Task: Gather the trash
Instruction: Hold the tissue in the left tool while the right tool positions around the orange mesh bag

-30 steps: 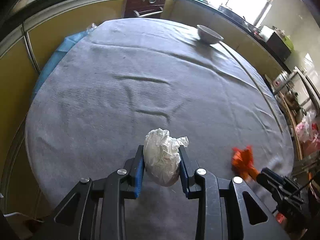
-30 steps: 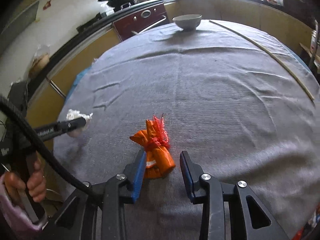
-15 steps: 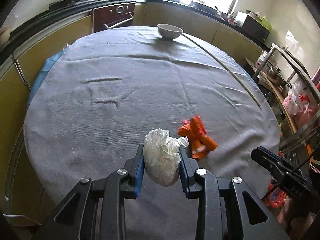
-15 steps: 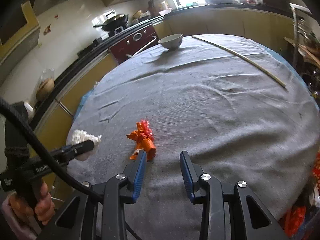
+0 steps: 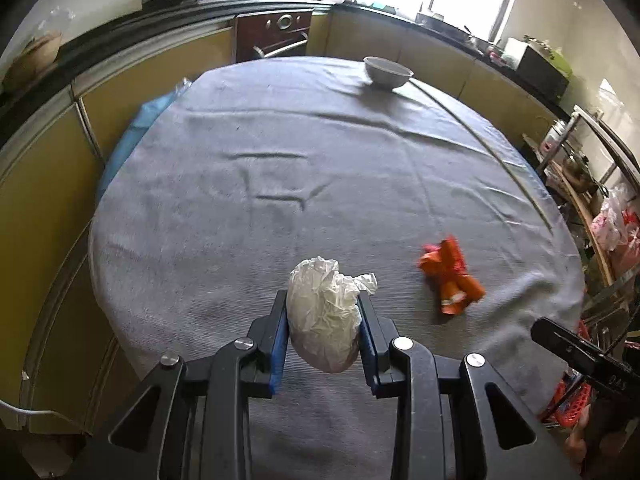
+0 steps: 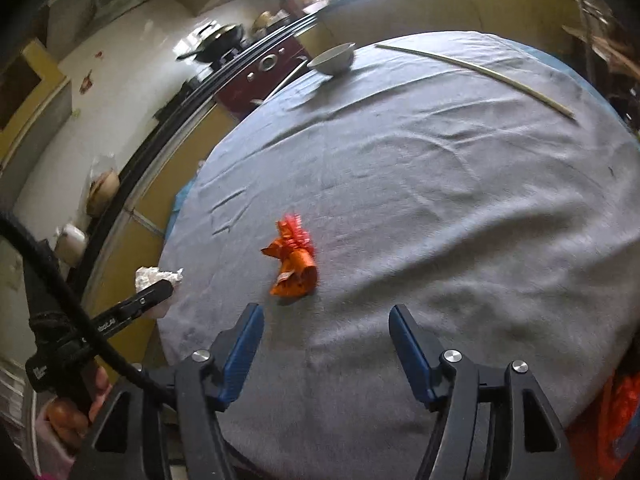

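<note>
My left gripper (image 5: pixel 323 314) is shut on a crumpled white paper ball (image 5: pixel 323 316), held above the near edge of the grey-clothed round table (image 5: pixel 280 184). That ball (image 6: pixel 154 276) shows in the right wrist view at the left gripper's tip (image 6: pixel 160 288). A crumpled orange wrapper (image 6: pixel 294 270) lies on the cloth, just beyond and left of my right gripper (image 6: pixel 326 320). The right jaws are opening and nothing is between them. The wrapper (image 5: pixel 450 278) lies to the right of the paper ball in the left wrist view.
A white bowl (image 5: pixel 387 72) stands at the table's far edge. A long thin stick (image 6: pixel 476 76) lies along the far right of the cloth. Yellow cabinets (image 5: pixel 48 168) and an oven (image 5: pixel 276 36) ring the table; a rack with bags (image 5: pixel 608 216) stands at the right.
My right gripper drew back from the orange wrapper, leaving it on the cloth, then its jaws spread wide. The left gripper swung sideways and back again, still gripping the paper ball.
</note>
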### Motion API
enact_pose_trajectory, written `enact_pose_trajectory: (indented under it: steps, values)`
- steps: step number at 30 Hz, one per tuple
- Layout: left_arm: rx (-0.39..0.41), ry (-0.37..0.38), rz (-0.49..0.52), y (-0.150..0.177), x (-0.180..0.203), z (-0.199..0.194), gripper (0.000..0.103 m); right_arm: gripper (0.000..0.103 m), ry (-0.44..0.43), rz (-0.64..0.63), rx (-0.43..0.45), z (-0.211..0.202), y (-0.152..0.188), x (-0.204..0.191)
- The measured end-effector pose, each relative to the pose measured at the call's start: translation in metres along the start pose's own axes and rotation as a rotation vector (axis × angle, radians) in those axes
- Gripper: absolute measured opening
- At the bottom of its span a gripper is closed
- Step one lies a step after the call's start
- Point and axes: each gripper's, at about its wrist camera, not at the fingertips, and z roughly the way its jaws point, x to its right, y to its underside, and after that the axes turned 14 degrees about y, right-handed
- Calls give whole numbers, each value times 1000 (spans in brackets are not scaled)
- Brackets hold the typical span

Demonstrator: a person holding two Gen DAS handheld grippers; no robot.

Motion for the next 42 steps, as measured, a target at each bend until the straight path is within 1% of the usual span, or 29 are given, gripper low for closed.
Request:
enact_pose_trajectory:
  steps: [2,9,12,14,17,18,19,22,23,24,25,26,30,35,40,42]
  values:
    - [-2,-3,-8,-1,-7,2,33,69,32,-49,-2,12,-5,-14]
    - [-22,-4,-33,-2,-24,11,33,68,94,-180,14,54,-28,-50]
    - [-37,-1,-35,1,-24,15,33,68,161,-242,9,75,-33,-65]
    - [-43,3,-34,1,-23,17,33,68,201,-294,-10,89,-33,-75]
    - [-46,4,-16,2,-16,20,33,68,269,-370,33,92,-27,-84]
    - [-48,5,-12,2,-15,20,33,70,317,-411,51,95,-24,-87]
    - [-52,8,-8,2,-14,21,33,75,334,-433,71,95,-22,-88]
    - [-58,8,5,2,-10,24,33,83,323,-366,82,94,-24,-75]
    - [-59,6,7,1,-9,25,33,87,331,-371,87,94,-24,-74]
    - [-61,4,7,1,-10,25,33,97,348,-385,93,96,-22,-72]
    - [-63,1,7,0,-10,26,33,103,353,-362,82,97,-24,-68]
    - [-64,-2,7,0,-11,27,33,103,350,-345,69,98,-28,-66]
    - [-70,-12,6,-1,-13,31,33,103,347,-363,65,100,-30,-66]
    - [-77,-11,24,-1,-15,38,33,103,345,-353,87,98,-28,-67]
    - [-73,-11,43,0,-16,45,33,103,311,-325,98,91,-26,-62]
    - [-73,-17,55,1,-15,48,33,103,315,-327,98,91,-27,-63]
